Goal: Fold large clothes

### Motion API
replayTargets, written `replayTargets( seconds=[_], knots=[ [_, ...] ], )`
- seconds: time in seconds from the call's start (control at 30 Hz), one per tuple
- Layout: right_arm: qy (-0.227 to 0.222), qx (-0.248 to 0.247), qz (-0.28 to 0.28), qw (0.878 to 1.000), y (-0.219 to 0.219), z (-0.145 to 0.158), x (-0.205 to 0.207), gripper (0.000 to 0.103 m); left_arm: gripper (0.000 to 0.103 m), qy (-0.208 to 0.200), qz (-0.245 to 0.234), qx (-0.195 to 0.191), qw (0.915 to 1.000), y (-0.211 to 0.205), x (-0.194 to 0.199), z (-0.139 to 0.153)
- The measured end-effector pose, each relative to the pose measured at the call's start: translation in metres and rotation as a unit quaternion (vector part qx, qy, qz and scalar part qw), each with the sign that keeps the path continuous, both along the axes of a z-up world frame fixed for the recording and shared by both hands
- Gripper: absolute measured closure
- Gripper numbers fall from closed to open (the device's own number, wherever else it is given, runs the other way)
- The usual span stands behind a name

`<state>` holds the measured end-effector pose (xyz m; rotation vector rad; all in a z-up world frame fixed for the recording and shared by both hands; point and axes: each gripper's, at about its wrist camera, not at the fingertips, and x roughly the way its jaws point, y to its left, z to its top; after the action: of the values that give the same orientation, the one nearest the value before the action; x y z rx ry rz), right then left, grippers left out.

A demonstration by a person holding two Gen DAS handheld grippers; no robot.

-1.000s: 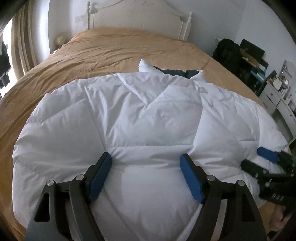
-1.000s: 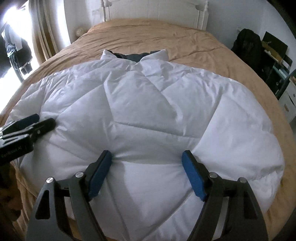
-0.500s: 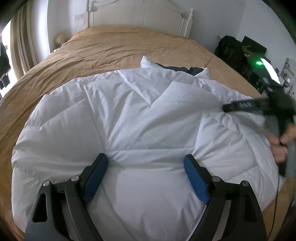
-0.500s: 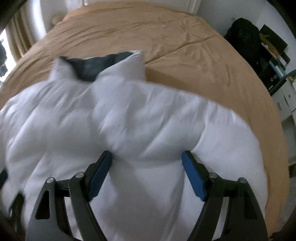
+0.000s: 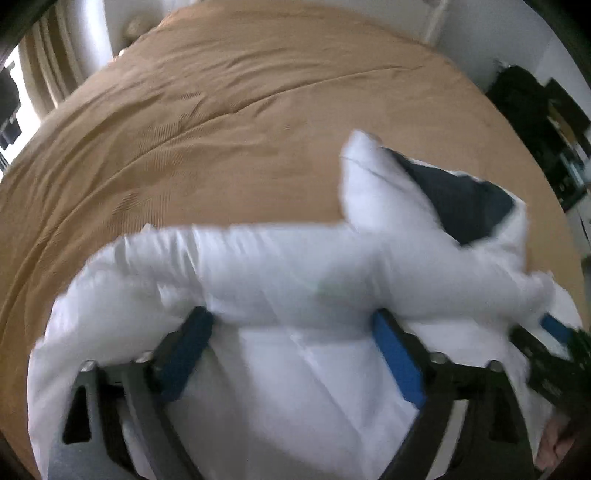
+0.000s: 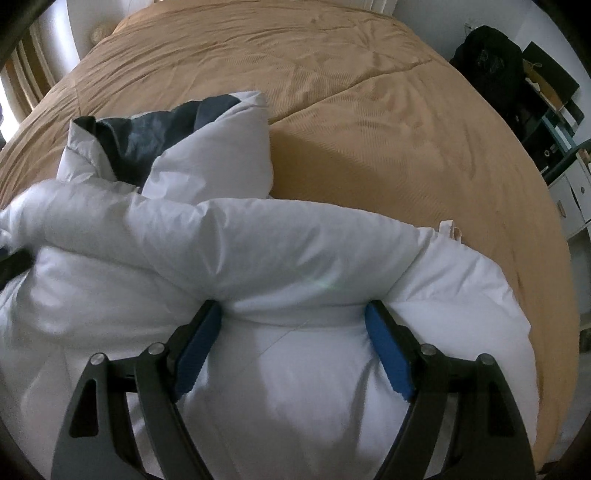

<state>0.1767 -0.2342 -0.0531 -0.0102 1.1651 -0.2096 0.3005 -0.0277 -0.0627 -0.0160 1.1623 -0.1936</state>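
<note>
A white puffy down jacket (image 5: 295, 280) with a dark lining at the collar (image 5: 461, 199) lies on the tan bed. It also shows in the right wrist view (image 6: 258, 251), folded into a thick roll. My left gripper (image 5: 291, 332) is open, its blue pads pressed against the jacket's near fold. My right gripper (image 6: 293, 321) is open too, its pads against the fold on either side. The right gripper's tip shows at the right edge of the left wrist view (image 5: 546, 339).
The tan bedspread (image 6: 369, 110) covers the far half of the bed. Black bags and boxes (image 6: 495, 62) and a white drawer unit (image 6: 576, 199) stand right of the bed. A white headboard post (image 5: 439, 18) and curtains (image 5: 44, 74) are at the back.
Both grippers have moved forward over the jacket and pushed its near part up toward the collar. The flat spread jacket is now bunched into a thick fold.
</note>
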Motion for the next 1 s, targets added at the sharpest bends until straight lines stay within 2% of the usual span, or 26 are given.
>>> replayTargets(
  seconds=[0.1, 0.17, 0.2, 0.23, 0.27, 0.3, 0.33, 0.4, 0.47, 0.53, 0.6, 0.67, 0.77, 0.87, 0.9, 1.0],
  knots=[
    [-0.005, 0.003, -0.024, 1.0, -0.017, 0.004, 0.002, 0.023, 0.003, -0.012, 0.018, 0.029, 0.9993, 0.014, 0.013, -0.006],
    [-0.01, 0.009, -0.067, 0.998, -0.039, 0.009, -0.001, 0.024, 0.004, -0.009, 0.042, 0.021, 0.9989, 0.03, 0.015, -0.007],
    [-0.012, 0.01, -0.087, 0.996, -0.049, 0.012, -0.003, 0.029, 0.005, -0.006, 0.047, 0.01, 0.9988, 0.036, 0.016, -0.005],
    [-0.02, 0.012, -0.106, 0.994, -0.055, 0.019, -0.009, 0.04, 0.012, -0.008, 0.056, -0.003, 0.9984, 0.043, 0.013, 0.001],
    [-0.029, 0.018, -0.112, 0.993, -0.056, 0.027, -0.016, 0.042, 0.019, -0.015, 0.055, -0.011, 0.9983, 0.047, 0.009, 0.008],
    [-0.044, 0.03, -0.108, 0.993, -0.053, 0.037, -0.027, 0.042, 0.021, -0.021, 0.052, -0.018, 0.9983, 0.05, 0.003, 0.015],
    [-0.071, 0.047, -0.09, 0.992, -0.043, 0.052, -0.043, 0.042, 0.021, -0.037, 0.044, -0.042, 0.9975, 0.056, -0.009, 0.029],
    [-0.118, 0.069, -0.031, 0.99, -0.009, 0.077, -0.083, 0.042, 0.02, -0.063, 0.032, -0.077, 0.9946, 0.066, -0.031, 0.05],
    [-0.136, 0.068, 0.013, 0.988, 0.018, 0.083, -0.111, 0.042, 0.02, -0.095, 0.034, -0.095, 0.9903, 0.082, -0.059, 0.074],
    [-0.125, 0.051, 0.041, 0.99, 0.042, 0.069, -0.133, 0.042, 0.019, -0.11, 0.041, -0.118, 0.986, 0.106, -0.092, 0.092],
    [-0.06, 0.05, 0.041, 0.996, 0.046, 0.022, -0.135, 0.042, 0.019, -0.109, 0.051, -0.138, 0.9831, 0.125, -0.116, 0.1],
    [-0.084, 0.047, 0.039, 0.995, 0.042, 0.007, -0.137, 0.041, 0.018, -0.092, 0.075, -0.167, 0.9788, 0.15, -0.146, 0.098],
    [-0.078, 0.052, 0.033, 0.995, 0.042, 0.006, -0.134, 0.04, 0.018, -0.061, 0.128, -0.213, 0.9667, 0.19, -0.193, 0.075],
    [-0.077, 0.063, 0.016, 0.995, 0.042, 0.017, -0.133, 0.042, 0.018, -0.037, 0.167, -0.278, 0.9452, 0.209, -0.221, 0.046],
    [-0.087, 0.078, 0.015, 0.993, 0.046, 0.026, -0.137, 0.044, 0.018, -0.027, 0.181, -0.306, 0.9343, 0.213, -0.228, 0.034],
    [-0.116, 0.098, 0.042, 0.987, 0.066, 0.047, -0.146, 0.044, 0.018, -0.008, 0.193, -0.341, 0.92, 0.21, -0.235, 0.015]
  ],
)
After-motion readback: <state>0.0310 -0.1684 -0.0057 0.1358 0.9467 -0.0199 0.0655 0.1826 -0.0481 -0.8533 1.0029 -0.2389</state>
